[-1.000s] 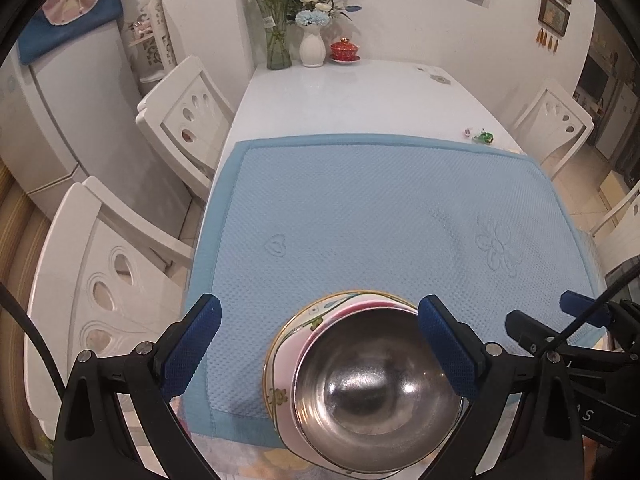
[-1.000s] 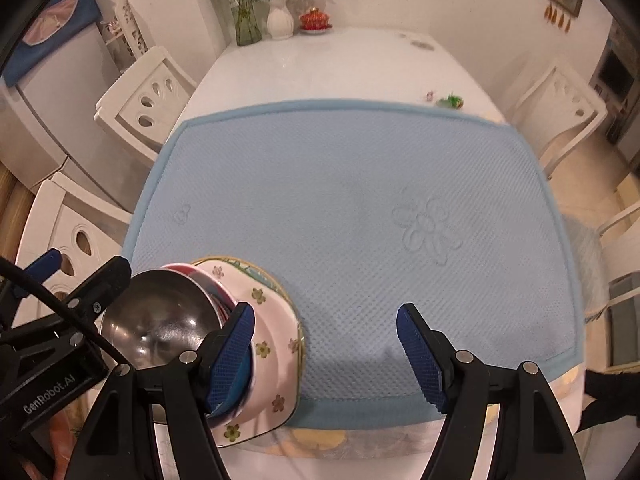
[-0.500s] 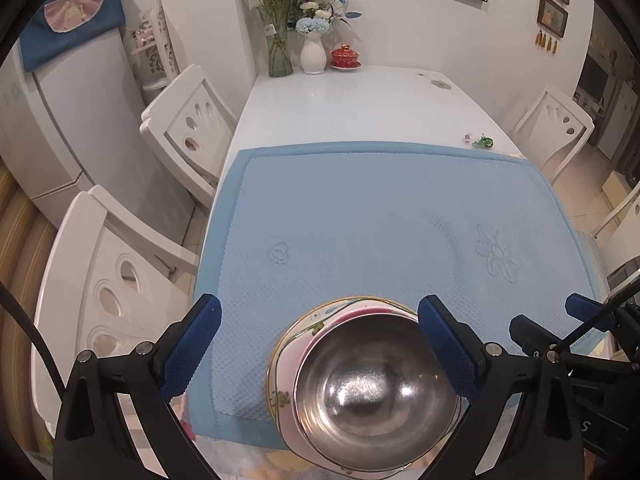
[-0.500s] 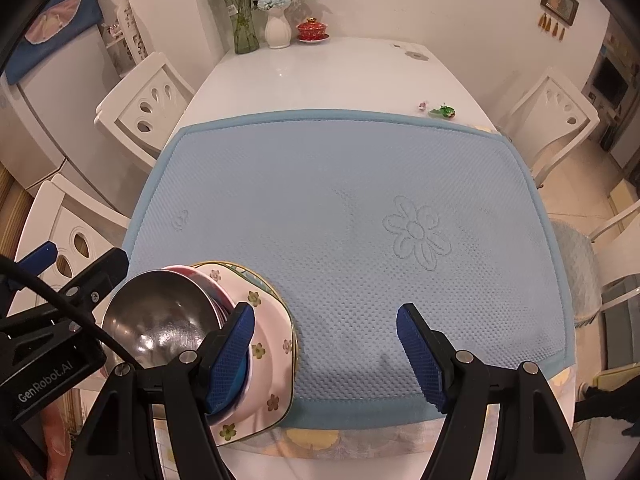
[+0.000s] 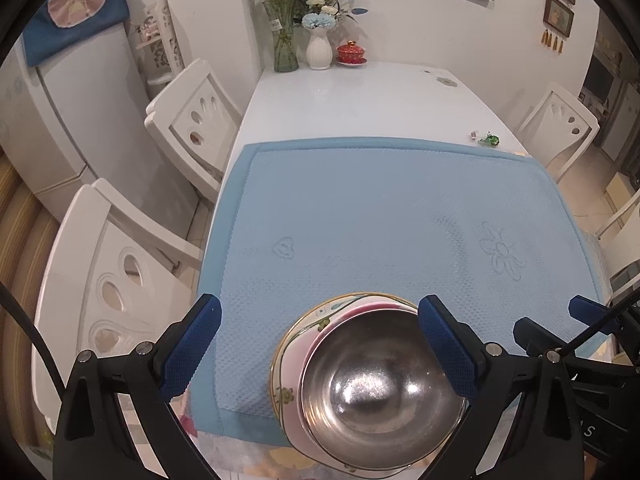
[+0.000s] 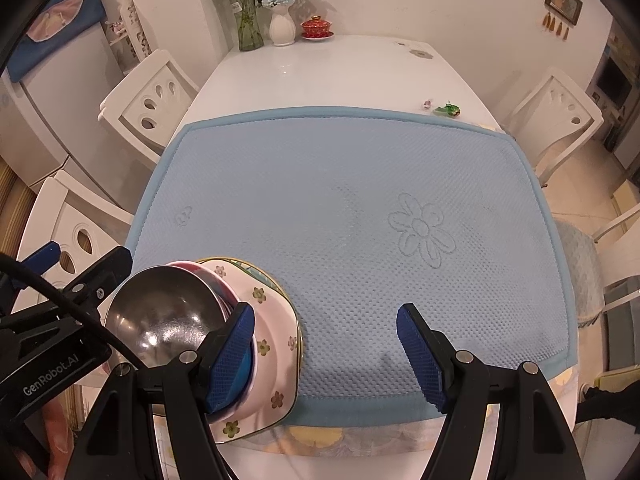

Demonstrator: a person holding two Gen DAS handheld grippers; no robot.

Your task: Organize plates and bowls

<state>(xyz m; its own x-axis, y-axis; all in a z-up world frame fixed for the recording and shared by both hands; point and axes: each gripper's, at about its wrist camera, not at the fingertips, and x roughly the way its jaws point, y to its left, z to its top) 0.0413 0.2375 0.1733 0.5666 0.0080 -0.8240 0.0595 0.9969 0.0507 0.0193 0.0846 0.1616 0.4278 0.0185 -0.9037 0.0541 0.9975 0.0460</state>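
Both claws stand wide and empty: the steel bowl (image 5: 380, 392) stacked on the floral plate (image 6: 276, 364) sits beneath the left gripper (image 5: 320, 344), left of the right gripper (image 6: 326, 356).

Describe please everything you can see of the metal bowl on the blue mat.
The metal bowl is round, shiny and silver, like stainless steel, with blurred reflections inside. It stands upright and looks empty. It sits on top of a stack: a pink-rimmed dish below it, then a plate with small flowers, at the near edge of the blue mat. The left gripper is open above it; whether a pad touches the rim cannot be told.
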